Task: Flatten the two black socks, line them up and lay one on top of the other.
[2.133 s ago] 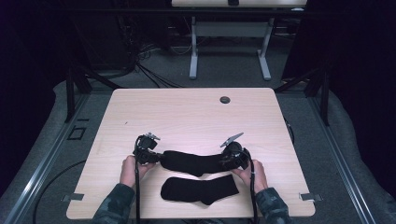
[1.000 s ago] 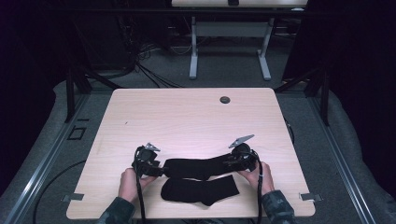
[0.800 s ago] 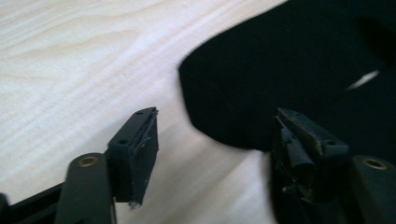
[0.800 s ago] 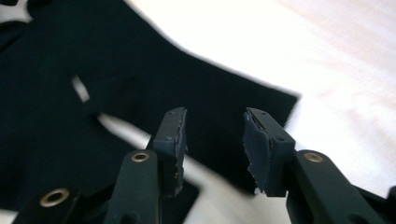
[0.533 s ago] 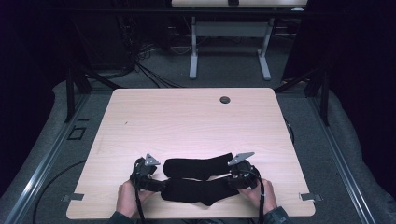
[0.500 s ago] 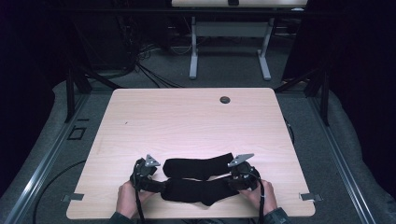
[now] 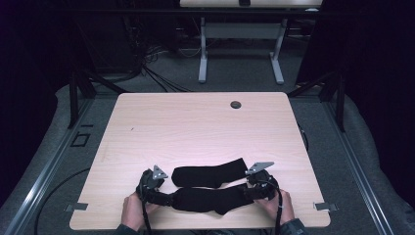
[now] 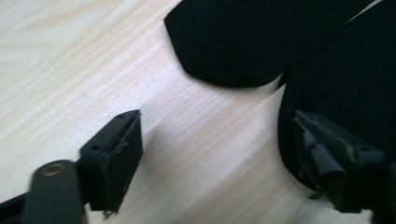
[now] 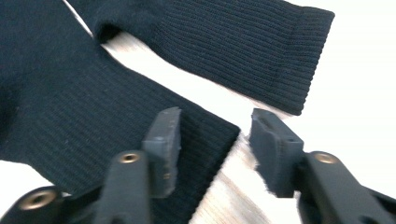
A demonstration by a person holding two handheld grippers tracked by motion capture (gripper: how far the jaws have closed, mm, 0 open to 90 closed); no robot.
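- Both grippers have drawn back toward the near edge of the table (image 7: pixel 147 122) since 2.1 s ago, and the far sock (image 7: pixel 208 174), then stretched between them, now lies flat on the wood just beyond the near sock (image 7: pixel 210 199); the 2 socks run side by side, touching or nearly so along their length.
- Left gripper (image 7: pixel 155 188) sits at the left end of the near sock; its jaws stand wide, 1 pad over bare wood, the other over the sock's rounded end, nothing held.
- Right gripper (image 7: pixel 258 183) sits at the right end of the near sock; its jaws are moderately apart, astride the cuff corner, 1 pad above the fabric and 1 above the table, not yet gripping.
- Likely step: taking the near sock by both ends; to do it well, I would lower each gripper until 1 pad slides under the fabric edge, then close on a good fold, not on a thin corner that may slip.
- Both ends should lift together, so the sock does not drag its neighbour.
- Socks are black knit, finely ribbed at the cuff, soft and limp; the far sock's cuff has a plain hemmed band.
- Table is pale, wood-grained laminate with rounded corners; a small dark round grommet (image 7: pixel 236 104) sits near the far edge.
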